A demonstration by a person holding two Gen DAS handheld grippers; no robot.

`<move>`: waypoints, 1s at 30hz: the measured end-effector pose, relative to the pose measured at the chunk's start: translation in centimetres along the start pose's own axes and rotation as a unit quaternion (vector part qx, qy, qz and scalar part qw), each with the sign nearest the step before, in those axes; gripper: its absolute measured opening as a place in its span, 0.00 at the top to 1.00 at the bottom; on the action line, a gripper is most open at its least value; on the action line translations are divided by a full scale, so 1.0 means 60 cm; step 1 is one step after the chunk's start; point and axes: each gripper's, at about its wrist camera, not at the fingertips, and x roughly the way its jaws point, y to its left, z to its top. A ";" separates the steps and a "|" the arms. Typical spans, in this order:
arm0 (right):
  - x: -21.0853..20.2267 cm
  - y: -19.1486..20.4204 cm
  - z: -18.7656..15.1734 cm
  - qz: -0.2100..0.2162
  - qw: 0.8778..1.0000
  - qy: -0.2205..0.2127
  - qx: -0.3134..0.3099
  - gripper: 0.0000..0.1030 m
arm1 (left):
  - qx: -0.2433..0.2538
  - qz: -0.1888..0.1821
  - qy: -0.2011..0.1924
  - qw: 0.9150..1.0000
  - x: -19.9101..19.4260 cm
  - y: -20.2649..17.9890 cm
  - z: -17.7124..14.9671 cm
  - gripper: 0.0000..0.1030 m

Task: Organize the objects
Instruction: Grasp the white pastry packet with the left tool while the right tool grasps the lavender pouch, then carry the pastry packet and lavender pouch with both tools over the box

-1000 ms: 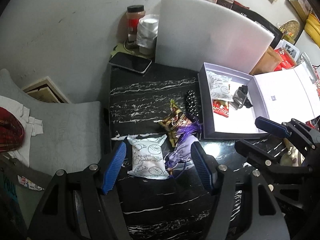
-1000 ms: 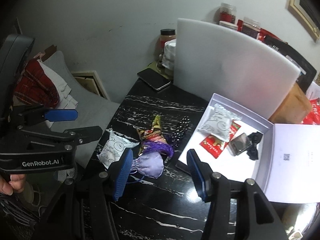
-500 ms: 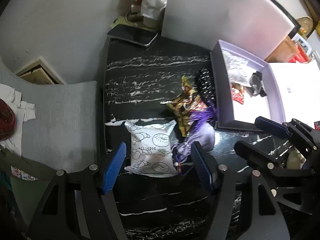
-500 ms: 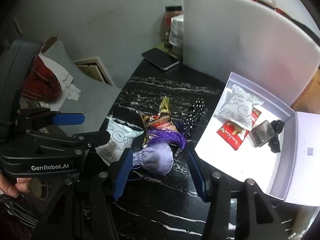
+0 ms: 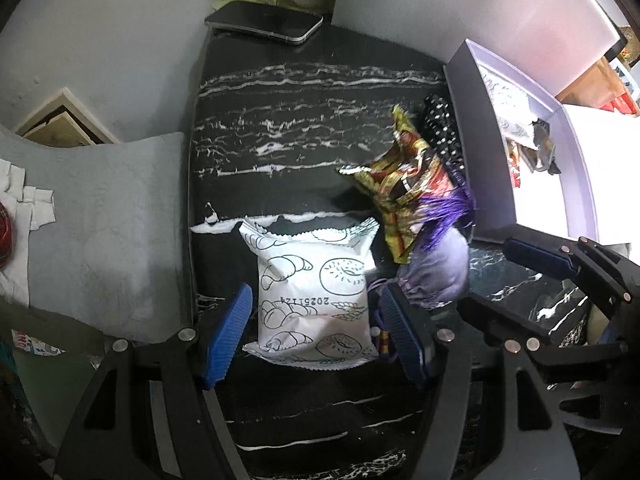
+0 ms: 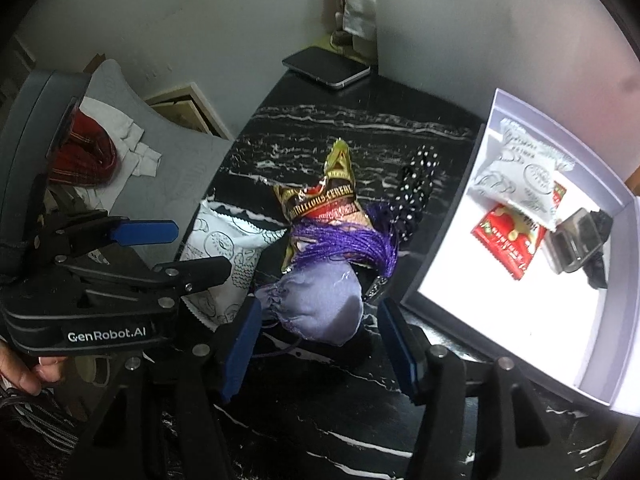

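Observation:
A white snack packet (image 5: 312, 292) printed with bread drawings lies on the black marble table (image 5: 304, 120). My left gripper (image 5: 316, 332) is open, its blue fingers on either side of the packet's near end. A lilac drawstring pouch (image 6: 320, 304) with a purple tassel (image 6: 344, 240) lies beside a gold and red cereal wrapper (image 6: 324, 200) and a black dotted item (image 6: 416, 184). My right gripper (image 6: 320, 344) is open around the pouch's near end. The open white box (image 6: 520, 320) to the right holds a second white packet (image 6: 520, 184), a red sachet (image 6: 508, 236) and a dark object (image 6: 580, 240).
A phone (image 5: 264, 26) lies at the table's far edge, beside jars and a white foam board (image 5: 460, 12). A grey cushion (image 5: 100, 216) with cloths sits to the left of the table. The box lid (image 5: 608, 152) lies open at the right.
Both grippers have moved forward and down. The white packet now sits between the left fingers, and the lilac pouch between the right fingers. Both grippers stay open.

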 end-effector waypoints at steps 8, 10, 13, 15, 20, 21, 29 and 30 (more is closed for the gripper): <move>0.037 -0.001 0.004 0.000 1.000 0.016 -0.003 0.37 | -0.005 0.001 0.020 1.000 0.041 0.008 0.000 0.36; 0.044 -0.004 0.004 0.003 1.000 0.018 0.000 0.37 | -0.007 -0.001 0.020 1.000 0.048 0.010 0.002 0.36; 0.054 -0.008 0.005 0.003 1.000 0.024 0.004 0.37 | -0.010 -0.008 0.023 1.000 0.057 0.013 0.003 0.36; 0.059 -0.012 0.003 0.007 1.000 0.027 0.007 0.37 | -0.012 -0.010 0.024 1.000 0.063 0.013 0.003 0.36; 0.066 -0.015 -0.001 0.016 0.999 0.029 0.013 0.37 | -0.015 -0.021 0.024 0.999 0.075 0.013 -0.002 0.39; 0.067 -0.014 -0.002 0.017 0.999 0.029 0.013 0.37 | -0.013 -0.021 0.023 0.999 0.076 0.012 -0.003 0.40; 0.060 -0.002 -0.007 0.037 0.999 0.029 0.008 0.55 | 0.007 -0.036 0.019 0.999 0.073 -0.005 -0.020 0.48; 0.057 -0.001 -0.009 0.037 0.999 0.029 0.007 0.56 | 0.008 -0.036 0.020 0.999 0.072 -0.006 -0.023 0.48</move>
